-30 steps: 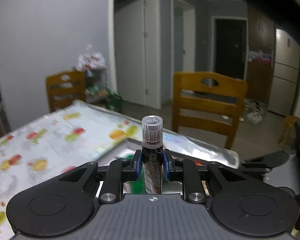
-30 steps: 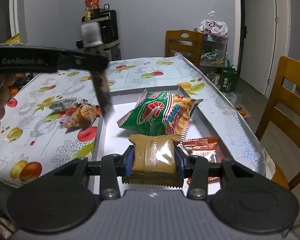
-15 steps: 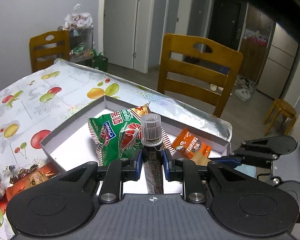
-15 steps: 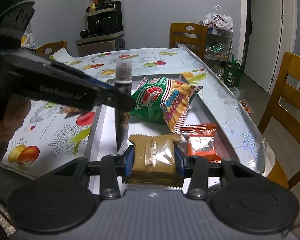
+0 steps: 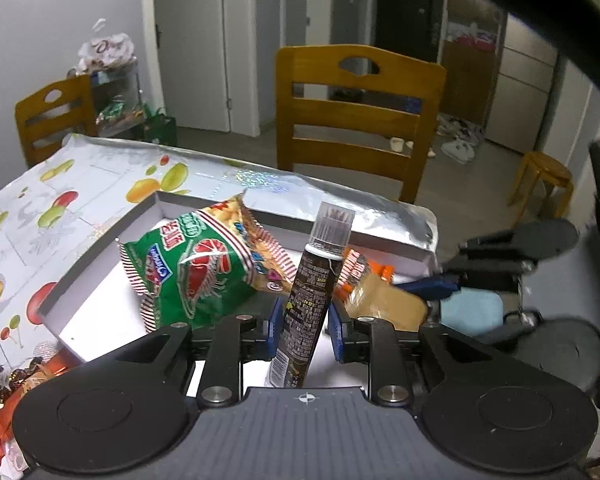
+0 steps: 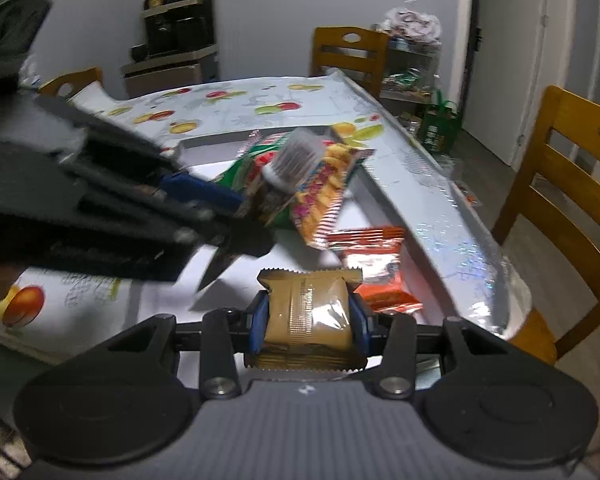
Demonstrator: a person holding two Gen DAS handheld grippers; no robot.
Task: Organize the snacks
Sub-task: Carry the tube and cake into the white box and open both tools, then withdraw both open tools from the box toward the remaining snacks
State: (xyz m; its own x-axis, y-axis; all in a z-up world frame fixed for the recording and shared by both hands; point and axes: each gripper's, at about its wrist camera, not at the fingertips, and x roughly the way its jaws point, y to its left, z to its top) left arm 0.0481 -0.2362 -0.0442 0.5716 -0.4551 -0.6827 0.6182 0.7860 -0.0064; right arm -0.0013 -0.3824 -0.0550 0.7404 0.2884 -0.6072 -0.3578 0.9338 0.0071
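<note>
A dark snack tube (image 5: 308,300) with a clear cap leans to the right between the fingers of my left gripper (image 5: 303,320). Its jaws are opening, and narrow gaps show beside the tube. The tube's foot rests low over the white box (image 5: 100,256). In the right wrist view the left gripper (image 6: 244,208) and the tube (image 6: 296,160) are blurred above the box (image 6: 216,138). My right gripper (image 6: 308,320) is shut on a brown packet (image 6: 306,312) at the box's near end. A green prawn-cracker bag (image 5: 196,268) and an orange packet (image 6: 376,256) lie inside the box.
Loose wrapped snacks (image 5: 12,376) lie on the fruit-print tablecloth left of the box. The silvery cloth edge (image 6: 460,232) runs just right of the box. Wooden chairs (image 5: 356,120) (image 6: 560,184) stand close along that side of the table.
The left gripper came down over the box with the tube. The tube stood straight in tight jaws before; now it leans in wider jaws. The right gripper kept still with its packet.
</note>
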